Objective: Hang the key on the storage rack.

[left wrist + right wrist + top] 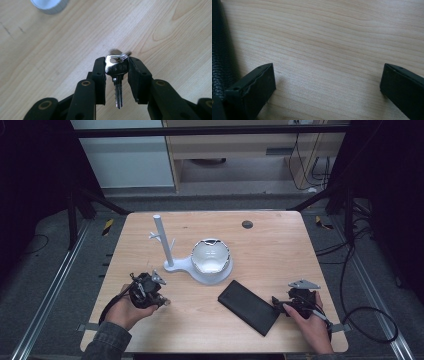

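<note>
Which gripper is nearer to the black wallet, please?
Right. The right gripper sits just beside the black wallet's right end; the left gripper, clamped on a key, is well off to its left.

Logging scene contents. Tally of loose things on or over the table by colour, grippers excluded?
White: 1, key stand with bowl
Black: 1, leather wallet
Silver: 1, key, clamped in the left gripper
Total: 3
</note>
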Available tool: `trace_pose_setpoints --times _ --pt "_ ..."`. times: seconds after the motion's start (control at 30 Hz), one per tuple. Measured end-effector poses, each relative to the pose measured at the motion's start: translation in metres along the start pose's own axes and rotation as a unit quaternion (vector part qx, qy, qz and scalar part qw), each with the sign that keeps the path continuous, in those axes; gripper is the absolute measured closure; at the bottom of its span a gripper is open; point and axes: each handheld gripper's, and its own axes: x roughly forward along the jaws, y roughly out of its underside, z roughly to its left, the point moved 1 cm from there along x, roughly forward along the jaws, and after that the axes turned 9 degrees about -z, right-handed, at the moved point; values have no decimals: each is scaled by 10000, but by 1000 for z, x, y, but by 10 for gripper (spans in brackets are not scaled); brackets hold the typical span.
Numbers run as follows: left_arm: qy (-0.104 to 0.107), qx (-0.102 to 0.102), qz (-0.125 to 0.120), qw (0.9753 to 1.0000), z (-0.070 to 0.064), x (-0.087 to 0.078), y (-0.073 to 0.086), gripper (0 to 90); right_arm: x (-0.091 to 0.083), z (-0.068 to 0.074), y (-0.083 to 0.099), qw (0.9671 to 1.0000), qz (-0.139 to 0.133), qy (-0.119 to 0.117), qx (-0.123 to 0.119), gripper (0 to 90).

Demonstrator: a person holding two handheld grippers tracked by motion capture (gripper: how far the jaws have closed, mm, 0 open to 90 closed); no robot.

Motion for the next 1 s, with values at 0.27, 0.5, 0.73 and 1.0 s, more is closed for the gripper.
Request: trace_pose_setpoints --times 0.27,0.5,0.73,1.0 --pt "-106 18 -118 9999 18 -25 -17 682 0 0 0 10000 0 0 1 4" --pt "-350 65 -73 9993 42 -55 -40 682 0 0 0 10000 1 -1 0 4" --pt "-655 18 -107 9978 67 -84 -60 682 0 0 0 10000 6 5 -26 4" --pt "-779 -86 -146 9968 85 -102 -82 683 1 0 0 10000 13 -3 -45 4"
